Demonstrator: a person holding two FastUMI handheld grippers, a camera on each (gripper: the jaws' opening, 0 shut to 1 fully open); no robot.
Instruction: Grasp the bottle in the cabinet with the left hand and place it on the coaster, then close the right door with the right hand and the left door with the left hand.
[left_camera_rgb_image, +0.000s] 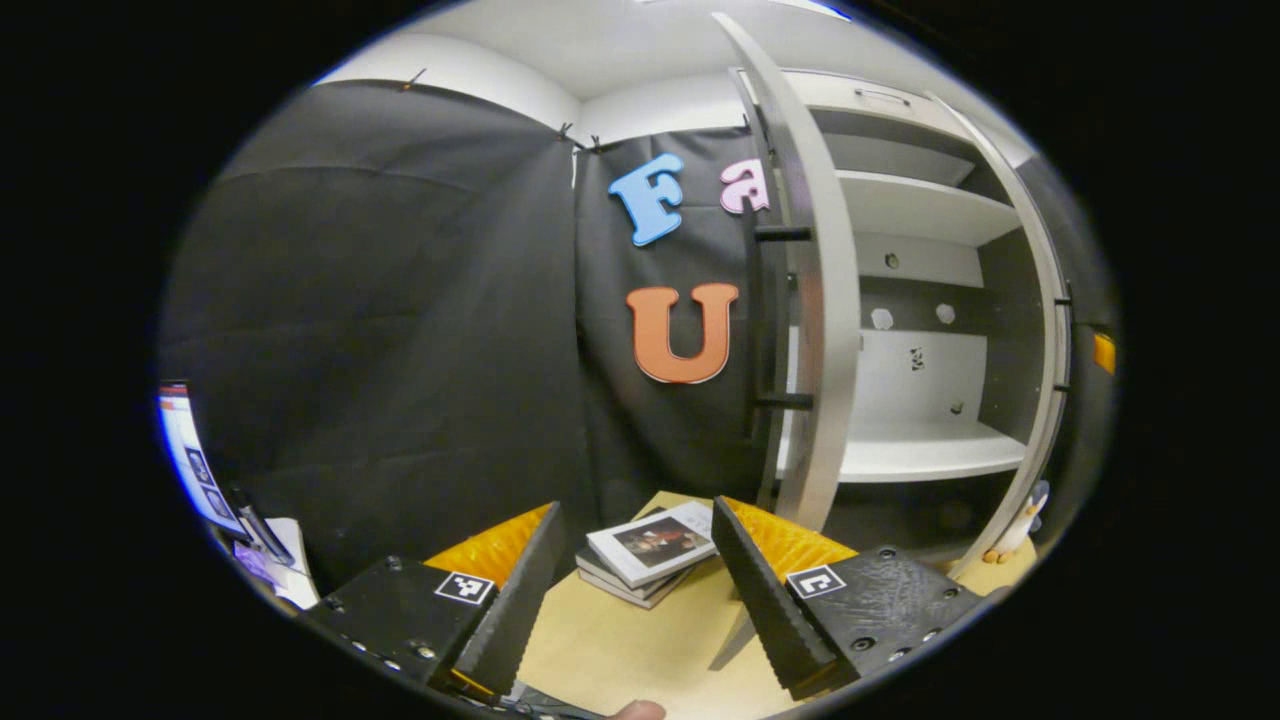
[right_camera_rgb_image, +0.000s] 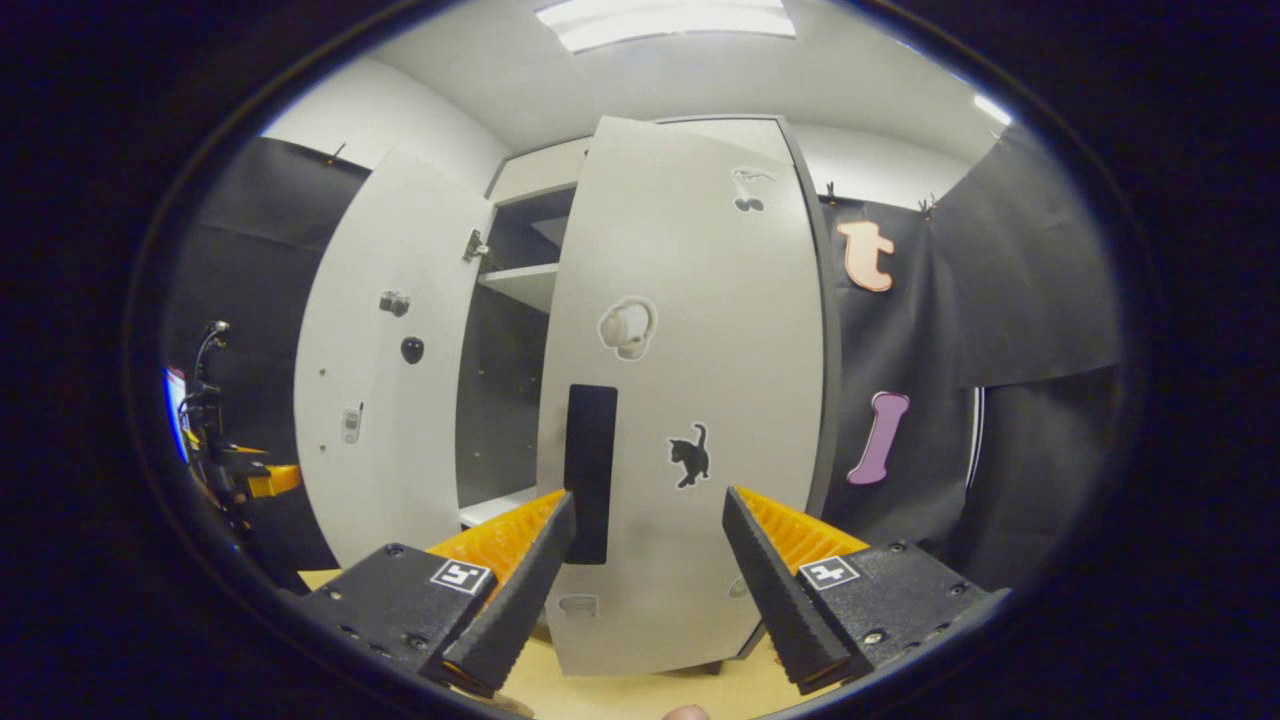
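On the left, the left gripper (left_camera_rgb_image: 635, 575) hovers over the bench (left_camera_rgb_image: 620, 640) by stacked books (left_camera_rgb_image: 650, 555), jaws released; the bottle isn't visible on the bare cabinet (left_camera_rgb_image: 920, 330) shelves. Rightward, the right gripper (right_camera_rgb_image: 650, 570), jaws parted, faces the right door (right_camera_rgb_image: 690, 400), probably mid-closing; the left door (right_camera_rgb_image: 380, 360) stands open.

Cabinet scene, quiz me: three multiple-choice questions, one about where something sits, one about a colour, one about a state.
1. Where is the stack of books?
A. on the table, left of the cabinet
B. on a cabinet shelf
C. on the floor

2. What colour is the cat sticker on the right door?
A. pink
B. black
C. orange

3. How are the right gripper fingers?
A. shut on the handle
B. shut on nothing
C. open

Answers:
1 A, the books lie on the tan table.
2 B, a black silhouette.
3 C, a wide gap separates its fingers.
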